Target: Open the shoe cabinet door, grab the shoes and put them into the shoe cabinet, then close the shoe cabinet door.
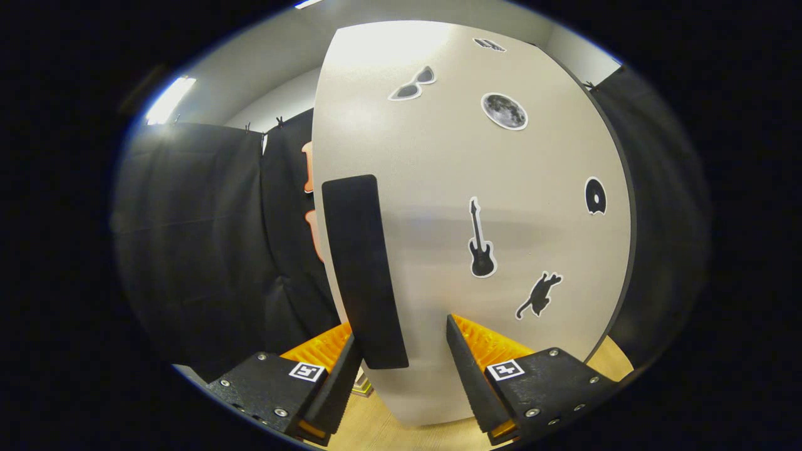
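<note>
Straddling door handle (363,269), fingers (479,376) seemingly apart.

Shoe cabinet door (489,207) and handle (363,269) between parted fingers (467,369).

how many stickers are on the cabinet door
5 on the shoe cabinet door: sunglasses and moon high up, record by the far edge, guitar and cat just beyond the open gripper. A sixth sits blurred at the top.

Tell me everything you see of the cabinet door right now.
The cabinet door is a pale, matte panel with a dark edge, standing upright just ahead of the tool. A long black handle runs down near its left edge, its lower end between the open fingers. Stickers dot its face: sunglasses, moon, guitar, cat.
</note>
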